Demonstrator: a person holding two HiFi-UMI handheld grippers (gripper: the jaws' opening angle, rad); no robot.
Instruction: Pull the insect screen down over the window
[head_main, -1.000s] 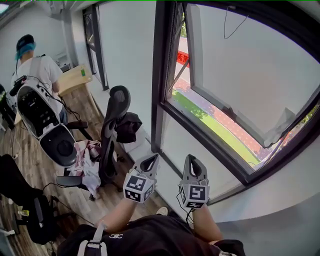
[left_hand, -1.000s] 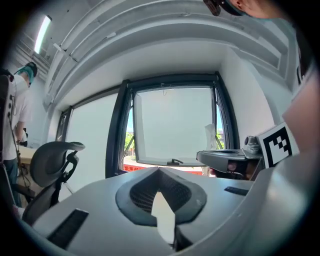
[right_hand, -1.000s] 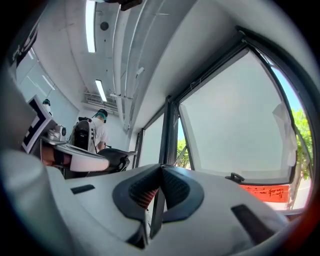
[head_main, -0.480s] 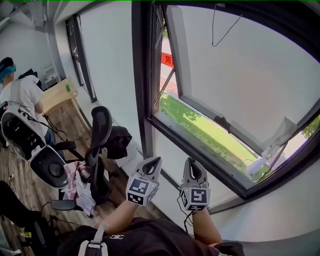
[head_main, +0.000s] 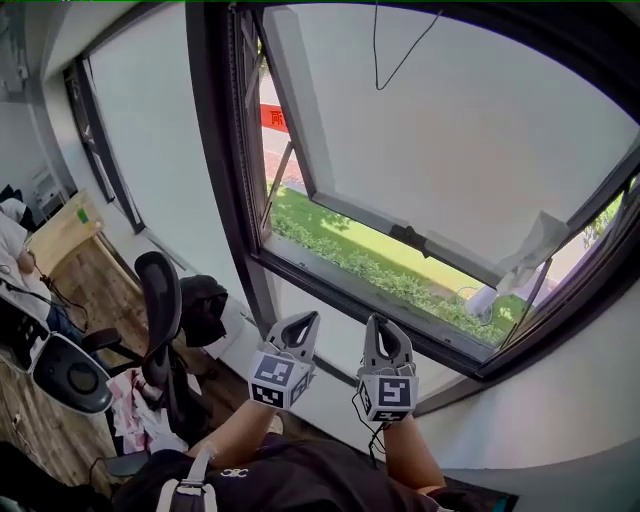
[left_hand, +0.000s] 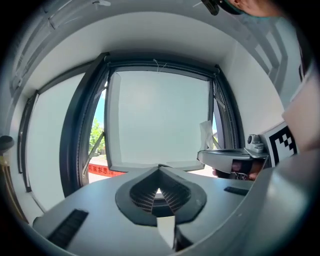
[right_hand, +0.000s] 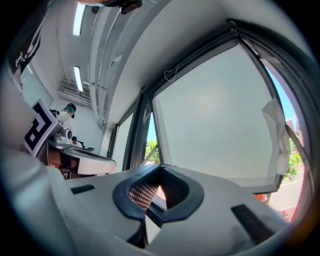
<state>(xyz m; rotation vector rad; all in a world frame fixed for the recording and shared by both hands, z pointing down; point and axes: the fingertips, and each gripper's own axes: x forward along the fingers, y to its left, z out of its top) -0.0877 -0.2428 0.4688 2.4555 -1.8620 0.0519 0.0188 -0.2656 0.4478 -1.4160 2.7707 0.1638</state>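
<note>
A: Tools?
B: Left tool (head_main: 303, 322) and right tool (head_main: 386, 328) are seen closed together, nothing clamped, side by side just below the window (head_main: 225, 200).
A: Screen?
B: It can't be made out. A cord (head_main: 392, 55) is seen hanging at the frame top, high above both tools. An office chair (head_main: 160, 300), left of the left tool, is shown in the head view only.

an office-like workroom. left of the large dark-framed window (head_main: 215, 150) stands a black mesh office chair (head_main: 160, 300). farther left of the window, a light wooden desk (head_main: 62, 232) sits on wood-look flooring (head_main: 30, 440), with a person (head_main: 12, 245) beside it. long strip lights (right_hand: 79, 19) run along the ceiling above the window.
</note>
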